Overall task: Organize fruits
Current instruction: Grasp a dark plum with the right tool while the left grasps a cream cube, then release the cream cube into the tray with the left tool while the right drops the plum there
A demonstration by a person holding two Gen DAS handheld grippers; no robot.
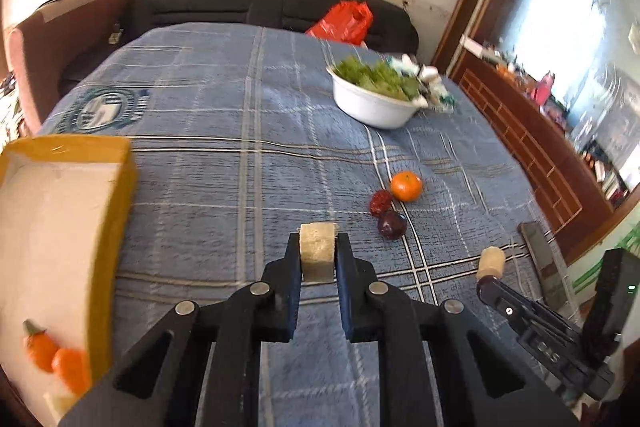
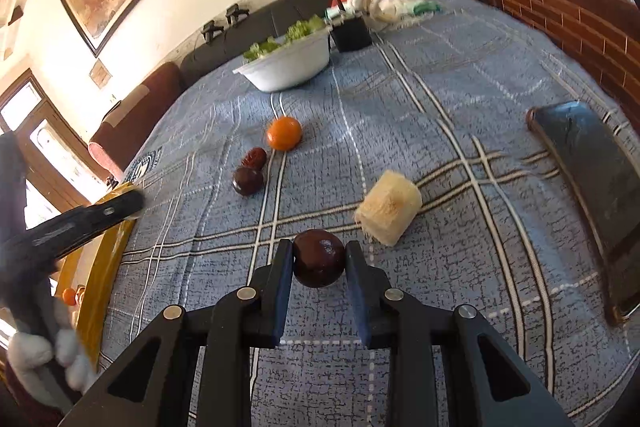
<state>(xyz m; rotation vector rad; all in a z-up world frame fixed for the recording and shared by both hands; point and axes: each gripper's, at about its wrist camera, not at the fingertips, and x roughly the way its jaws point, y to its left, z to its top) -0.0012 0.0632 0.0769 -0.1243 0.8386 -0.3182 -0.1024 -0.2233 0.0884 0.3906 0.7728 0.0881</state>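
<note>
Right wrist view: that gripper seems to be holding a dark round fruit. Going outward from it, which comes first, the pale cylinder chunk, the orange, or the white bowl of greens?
From the right gripper, shut on the dark round fruit:
1. Pale cylinder chunk, just ahead to the right.
2. Orange, farther ahead, slightly left.
3. White bowl of greens, farthest, near the table's back.

Yellow box [image 1: 120, 187] cut off at left; its fruits [image 1: 56, 359] blurred.
</note>
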